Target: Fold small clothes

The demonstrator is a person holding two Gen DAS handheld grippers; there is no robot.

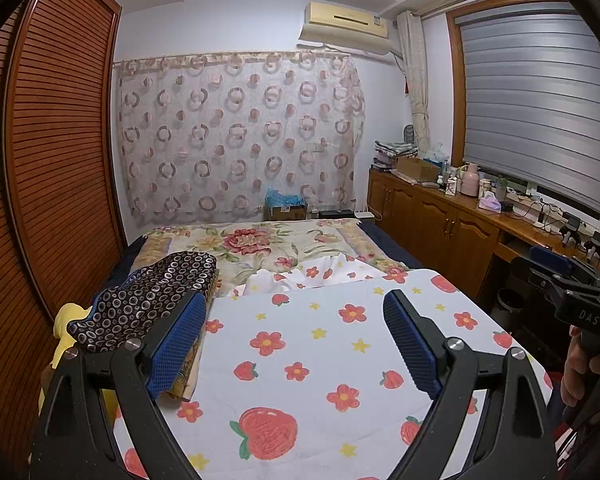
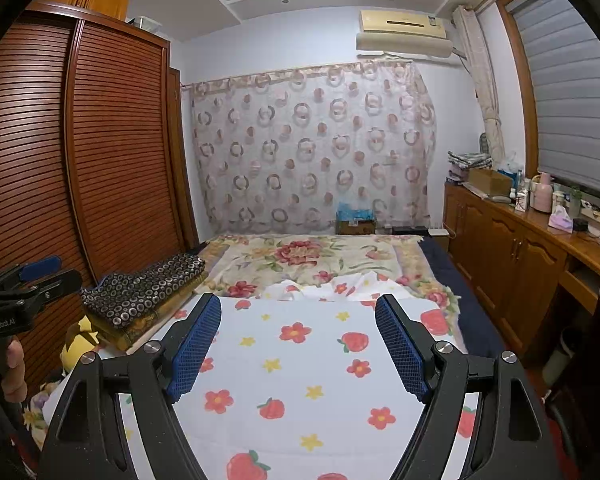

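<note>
Presently both claws, left (image 1: 295, 344) and right (image 2: 298, 346), are held wide, empty, above the sheet (image 1: 320, 360); bedding may be pinched instead of clothing.

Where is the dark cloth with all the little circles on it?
The dark circle-patterned cloth lies folded on the left side of the bed, beside the wooden wardrobe and left of the strawberry sheet; both views show it.

Left claw (image 1: 296, 344) and right claw (image 2: 298, 346) both gape wide, level, side by side.
</note>
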